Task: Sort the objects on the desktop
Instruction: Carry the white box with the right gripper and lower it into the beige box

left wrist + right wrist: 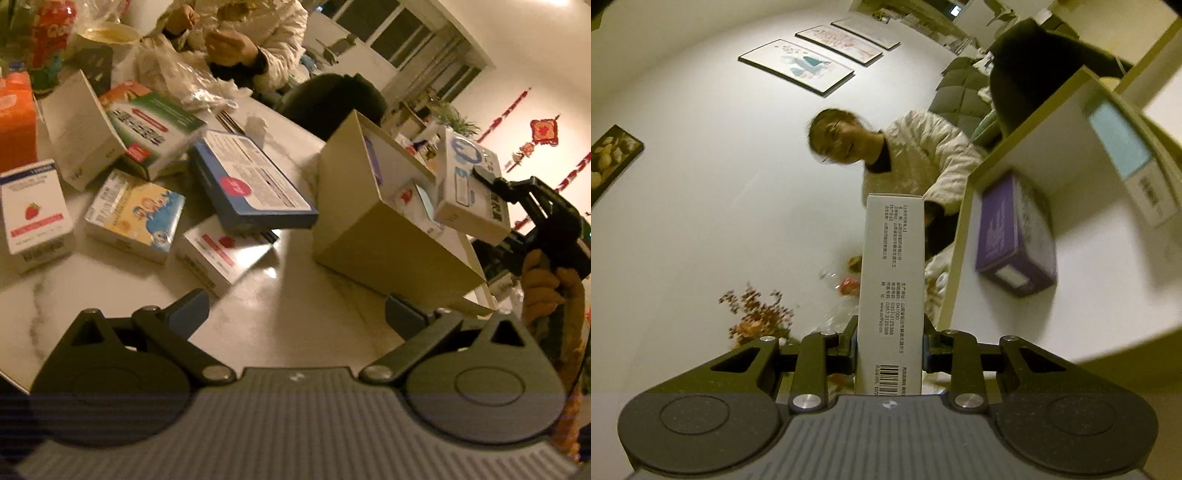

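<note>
A slim white printed cardboard carton [890, 295] is clamped between the right gripper [889, 345] pads above the open beige cardboard box [373, 236], while the left gripper [295, 314] is held wide and empty over the white marble table [122, 295].

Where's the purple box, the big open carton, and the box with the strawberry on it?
purple box [1015, 236], right wrist view, its printed side.
big open carton [369, 236], left wrist view, its outer wall.
strawberry box [33, 214], left wrist view, its front.

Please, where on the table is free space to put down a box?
Bare marble table lies in front of the open left gripper, between the strawberry box and the cardboard box. Behind, around the blue box, the boxes lie crowded and overlapping.
</note>
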Motion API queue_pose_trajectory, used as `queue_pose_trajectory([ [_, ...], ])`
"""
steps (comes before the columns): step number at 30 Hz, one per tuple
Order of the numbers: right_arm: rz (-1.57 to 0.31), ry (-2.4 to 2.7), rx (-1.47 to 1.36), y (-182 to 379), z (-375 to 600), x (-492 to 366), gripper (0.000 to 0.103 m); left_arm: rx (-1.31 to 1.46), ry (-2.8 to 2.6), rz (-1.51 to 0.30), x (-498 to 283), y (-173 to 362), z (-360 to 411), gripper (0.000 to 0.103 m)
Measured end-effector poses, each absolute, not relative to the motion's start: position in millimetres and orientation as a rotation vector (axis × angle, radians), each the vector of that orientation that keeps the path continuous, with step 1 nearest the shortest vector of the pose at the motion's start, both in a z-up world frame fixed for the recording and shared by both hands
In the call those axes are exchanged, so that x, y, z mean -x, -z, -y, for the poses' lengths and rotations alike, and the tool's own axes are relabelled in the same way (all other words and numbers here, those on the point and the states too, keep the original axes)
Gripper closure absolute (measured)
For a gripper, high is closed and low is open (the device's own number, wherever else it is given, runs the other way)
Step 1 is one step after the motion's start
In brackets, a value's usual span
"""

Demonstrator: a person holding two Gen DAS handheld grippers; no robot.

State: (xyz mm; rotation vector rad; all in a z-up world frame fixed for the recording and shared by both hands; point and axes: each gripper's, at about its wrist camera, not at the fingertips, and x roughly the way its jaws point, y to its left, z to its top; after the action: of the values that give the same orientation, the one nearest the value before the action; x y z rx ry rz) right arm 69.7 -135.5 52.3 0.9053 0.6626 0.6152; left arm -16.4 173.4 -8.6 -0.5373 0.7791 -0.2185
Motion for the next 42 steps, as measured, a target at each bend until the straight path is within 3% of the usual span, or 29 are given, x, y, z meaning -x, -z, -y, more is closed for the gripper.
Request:
queue_pose_trajectory([
  [10, -0.728, -0.419, -0.763, -58, 150, -127, 0.07, 0.539, 0.212, -0.801, 10, 17, -174, 0.0],
  [24, -0.882, -0.214, -0.564, -25, 129, -210, 0.07, 0.554, 0.185, -0.833, 1, 26, -180, 0.0],
  [42, -0.928, -0.114, -0.671, 28, 139, -271, 0.068, 0.58, 0.148, -0.876, -9, 39, -191, 0.0],
])
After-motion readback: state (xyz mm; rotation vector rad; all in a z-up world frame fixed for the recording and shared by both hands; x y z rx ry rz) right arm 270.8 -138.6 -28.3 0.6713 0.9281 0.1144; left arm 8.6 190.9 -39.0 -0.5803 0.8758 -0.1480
